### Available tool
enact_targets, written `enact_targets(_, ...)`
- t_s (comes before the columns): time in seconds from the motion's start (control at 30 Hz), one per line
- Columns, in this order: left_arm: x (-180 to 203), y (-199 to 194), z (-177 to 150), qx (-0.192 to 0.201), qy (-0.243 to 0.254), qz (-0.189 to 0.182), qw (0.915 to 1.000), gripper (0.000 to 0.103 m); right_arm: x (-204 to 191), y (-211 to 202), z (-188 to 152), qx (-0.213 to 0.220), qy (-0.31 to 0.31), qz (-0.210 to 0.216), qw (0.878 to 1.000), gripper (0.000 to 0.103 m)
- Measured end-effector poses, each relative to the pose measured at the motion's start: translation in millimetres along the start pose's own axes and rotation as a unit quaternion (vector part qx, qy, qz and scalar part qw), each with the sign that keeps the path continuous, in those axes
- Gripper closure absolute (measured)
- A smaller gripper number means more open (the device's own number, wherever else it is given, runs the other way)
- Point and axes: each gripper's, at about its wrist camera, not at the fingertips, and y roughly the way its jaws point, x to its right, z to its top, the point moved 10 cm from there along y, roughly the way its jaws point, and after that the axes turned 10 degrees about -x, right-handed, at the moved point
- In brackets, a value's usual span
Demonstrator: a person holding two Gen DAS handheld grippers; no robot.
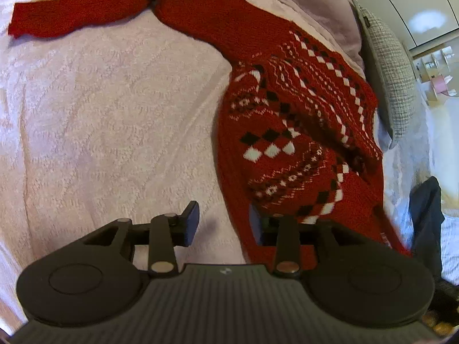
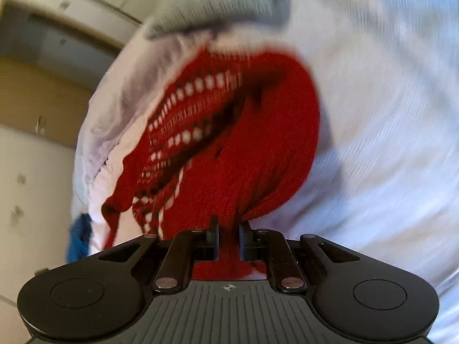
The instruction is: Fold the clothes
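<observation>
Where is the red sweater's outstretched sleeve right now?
In the left wrist view the sleeve lies flat on the pink bedspread at upper left, reaching left from the red sweater, far from the open left tool.

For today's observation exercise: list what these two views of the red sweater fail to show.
- Left wrist view: the sweater's lower edge, hidden behind the left tool.
- Left wrist view: the dark cloth is cut off by the frame edge.
- Right wrist view: motion blur smears the knit pattern; the right tool covers the gripped part.
</observation>
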Motion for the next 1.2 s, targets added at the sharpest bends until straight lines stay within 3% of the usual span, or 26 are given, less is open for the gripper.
enact_targets(0.07,1.7,6.3,-6.4,-0.010,0.001,-0.004,0.9999,0.069,20.1,-43.0,26.7,0.045,-0.019,-0.068,0.996,0.092)
enact_targets(0.13,4.6,15.2,-13.4,-0.021,0.003,-0.008,0.9997,0.066,65.3,-81.8,53.3,0.112,0.014,-0.212,0.971,0.088)
enact_targets(0.2,7.9,24.7,-22.4,-0.034,0.001,-0.016,0.9993,0.065,98.2,-105.0,64.7,0.156,0.035,-0.329,0.931,0.067)
enact_targets(0.23,9.6,29.5,-27.0,-0.041,-0.001,-0.020,0.9990,0.064,103.3,-105.2,62.8,0.162,0.042,-0.333,0.928,0.058)
enact_targets(0.27,11.4,34.4,-32.5,-0.047,-0.005,-0.030,0.9984,0.060,106.1,-102.6,59.4,0.165,0.050,-0.325,0.930,0.040)
enact_targets(0.3,13.0,40.0,-37.9,-0.056,-0.010,-0.037,0.9977,0.058,102.1,-91.0,50.8,0.160,0.060,-0.281,0.945,0.032)
enact_targets(0.37,15.4,48.4,-46.9,-0.068,-0.019,-0.044,0.9965,0.058,88.5,-47.0,18.4,0.112,0.085,-0.176,0.974,0.032)
enact_targets(0.4,16.8,52.2,-50.0,-0.072,-0.022,-0.046,0.9961,0.057,80.6,-23.4,0.5,0.081,0.094,-0.131,0.984,0.032)
enact_targets(0.43,18.9,56.1,-52.5,-0.073,-0.027,-0.049,0.9958,0.057,72.6,-2.4,-16.0,0.054,0.089,-0.113,0.988,0.032)
enact_targets(0.57,27.3,66.9,-53.6,-0.071,-0.040,-0.065,0.9946,0.048,37.7,64.0,-74.9,-0.006,-0.007,-0.121,0.993,0.032)
enact_targets(0.67,32.3,75.7,-50.9,-0.066,-0.050,-0.077,0.9936,0.043,12.7,81.1,-90.0,0.010,-0.069,-0.117,0.991,0.032)
enact_targets(0.77,37.3,84.5,-48.2,-0.062,-0.061,-0.089,0.9923,0.041,0.5,87.2,-84.1,0.039,-0.078,-0.104,0.991,0.032)
enact_targets(0.83,41.5,88.4,-47.2,-0.063,-0.059,-0.100,0.9912,0.058,-8.0,97.5,-78.0,0.045,-0.088,-0.099,0.990,0.032)
enact_targets(0.87,44.3,88.9,-47.4,-0.067,-0.052,-0.109,0.9904,0.091,-11.5,95.7,-77.6,0.047,-0.093,-0.095,0.990,0.032)
enact_targets(0.93,46.3,83.8,-47.4,-0.071,-0.043,-0.134,0.9875,0.097,-18.9,95.0,-77.4,0.054,-0.110,-0.087,0.989,0.033)
enact_targets(0.97,46.2,77.2,-46.6,-0.071,-0.035,-0.146,0.9861,0.097,-22.8,96.8,-77.1,0.055,-0.120,-0.085,0.988,0.041)
enact_targets(1.0,46.1,68.9,-45.5,-0.068,-0.024,-0.153,0.9855,0.097,-25.6,102.2,-75.9,0.048,-0.130,-0.092,0.986,0.067)
enact_targets(1.07,38.8,43.3,-40.9,-0.056,-0.004,-0.161,0.9854,0.098,-22.7,107.5,-76.8,0.031,-0.134,-0.104,0.985,0.101)
enact_targets(1.2,9.2,-30.9,-24.0,-0.016,0.024,-0.170,0.9851,0.098,-29.1,74.8,-75.4,0.057,-0.109,-0.035,0.992,0.102)
